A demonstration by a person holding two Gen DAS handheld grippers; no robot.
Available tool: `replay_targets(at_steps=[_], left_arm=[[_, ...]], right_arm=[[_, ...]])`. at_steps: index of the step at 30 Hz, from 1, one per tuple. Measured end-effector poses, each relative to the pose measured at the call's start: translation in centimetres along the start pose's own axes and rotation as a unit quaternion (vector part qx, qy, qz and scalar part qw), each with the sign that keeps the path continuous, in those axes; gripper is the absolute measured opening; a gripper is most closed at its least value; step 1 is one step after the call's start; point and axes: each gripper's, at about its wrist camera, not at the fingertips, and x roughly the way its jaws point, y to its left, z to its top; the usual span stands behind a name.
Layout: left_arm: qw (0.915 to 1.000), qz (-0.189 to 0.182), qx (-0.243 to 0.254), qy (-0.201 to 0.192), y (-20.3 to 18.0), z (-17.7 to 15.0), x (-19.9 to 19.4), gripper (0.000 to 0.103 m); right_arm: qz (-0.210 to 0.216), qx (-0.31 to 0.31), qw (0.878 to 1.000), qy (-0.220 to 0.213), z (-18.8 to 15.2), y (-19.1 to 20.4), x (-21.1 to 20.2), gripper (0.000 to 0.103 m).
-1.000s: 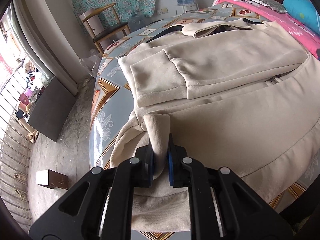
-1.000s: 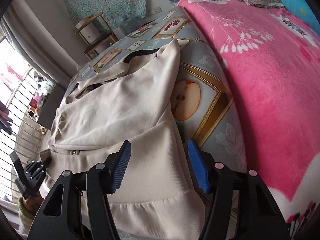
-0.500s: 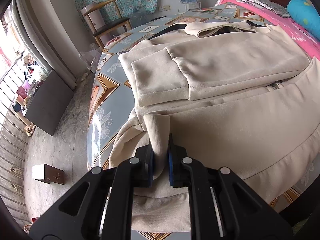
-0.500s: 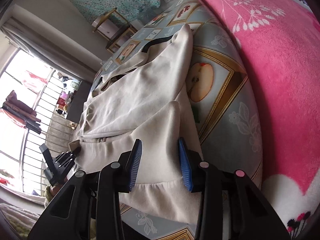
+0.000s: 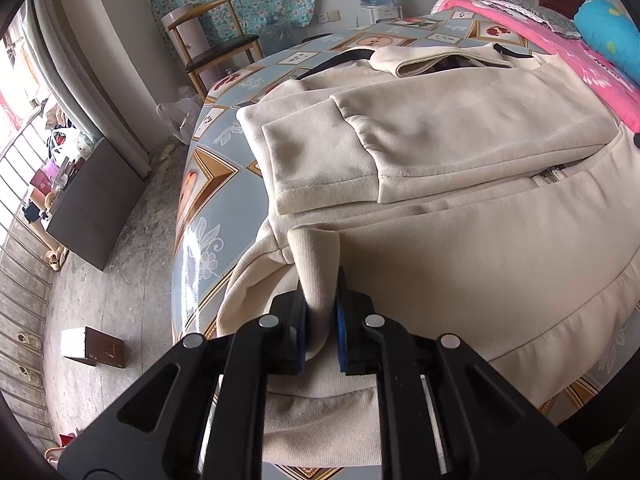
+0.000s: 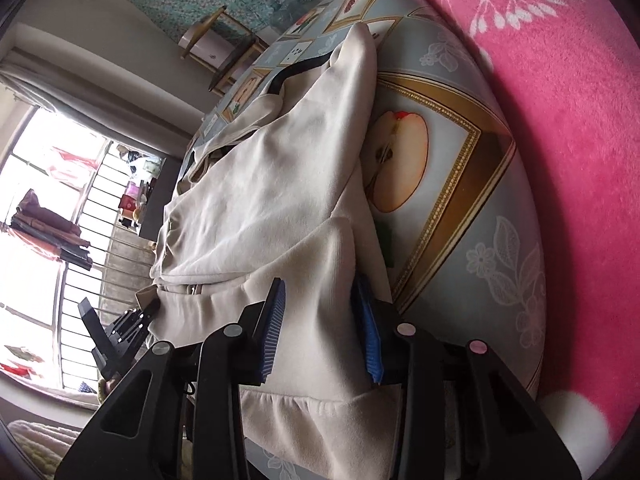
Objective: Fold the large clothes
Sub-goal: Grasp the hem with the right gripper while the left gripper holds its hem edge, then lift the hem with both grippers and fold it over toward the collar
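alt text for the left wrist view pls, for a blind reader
The left gripper is shut on a pinched-up fold at the hem of a cream jacket, which lies spread on a bed with its sleeve folded across the front. A wooden chair stands beyond the bed.

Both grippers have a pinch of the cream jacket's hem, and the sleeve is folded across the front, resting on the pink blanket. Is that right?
Not quite. The folded sleeve rests on the cream jacket itself, not on the pink blanket; the left wrist view shows it. The left gripper and the right gripper do each pinch the hem.
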Motion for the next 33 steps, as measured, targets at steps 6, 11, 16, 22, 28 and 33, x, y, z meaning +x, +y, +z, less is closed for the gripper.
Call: replay_targets(at_steps=[6,11,16,22,28,33], left_arm=[[1.0,0.002,-0.005,0.002,0.0,0.0,0.1,0.011],[0.9999,0.011,-0.009,0.008,-0.2,0.2,0.1,0.011],[0.9996,0.007,-0.024,0.013,0.1,0.3,0.2,0.011],[0.9997,0.007,-0.023,0.011,0.2,0.1,0.2,0.011],[0.9995,0.001,-0.03,0.013,0.3,0.1,0.1,0.011],[0.9995,0.001,-0.03,0.013,0.3,0.0,0.1,0.011]], right_arm=[[-0.098,-0.059,0.993,0.006,-1.5,2.8,0.5,0.03],[-0.19,-0.102,0.976,-0.011,-1.6,4.8,1.4,0.016],[-0.237,-0.143,0.96,-0.048,-2.2,7.4,-0.4,0.008],[-0.322,-0.197,0.925,-0.04,-3.1,8.3,1.5,0.008],[-0.337,-0.2,0.919,-0.039,-3.1,8.7,1.7,0.008],[-0.341,-0.199,0.918,-0.032,-3.1,8.6,2.1,0.008]])
